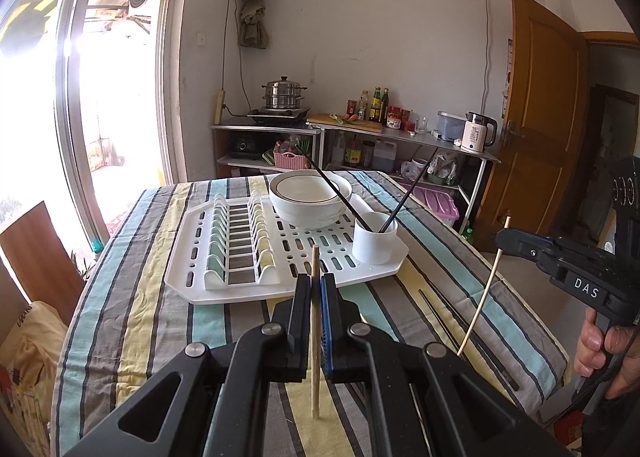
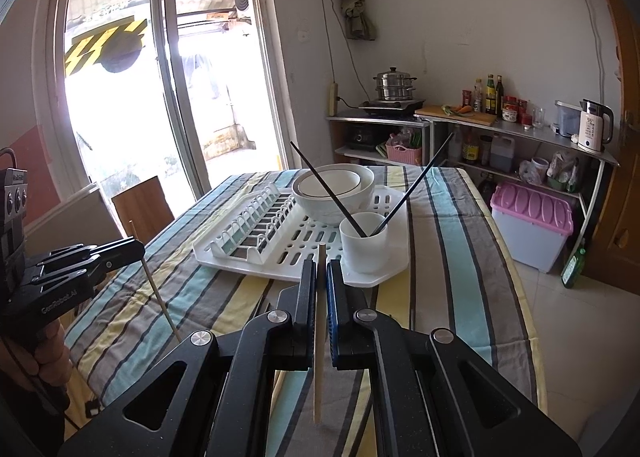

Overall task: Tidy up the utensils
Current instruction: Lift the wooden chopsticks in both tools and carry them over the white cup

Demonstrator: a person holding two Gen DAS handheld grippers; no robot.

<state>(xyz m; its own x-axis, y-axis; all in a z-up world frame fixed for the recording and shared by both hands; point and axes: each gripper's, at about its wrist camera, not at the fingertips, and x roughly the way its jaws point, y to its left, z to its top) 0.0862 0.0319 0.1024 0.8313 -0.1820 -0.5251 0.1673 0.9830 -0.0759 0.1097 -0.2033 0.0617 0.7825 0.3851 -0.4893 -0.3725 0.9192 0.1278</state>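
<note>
While both arms hover above the striped bench (image 1: pixel 132 313), your left gripper (image 1: pixel 316 289) is clamped on a wooden chopstick (image 1: pixel 315 337) held upright, and your right gripper (image 2: pixel 320 277) pinches a second wooden chopstick (image 2: pixel 319 337) the same way. Ahead, the white cup (image 1: pixel 374 243) stands on the drying rack (image 1: pixel 240 285) beside the bowl (image 1: pixel 310 193), holding two black chopsticks (image 1: pixel 340 193) that lean apart.
</note>
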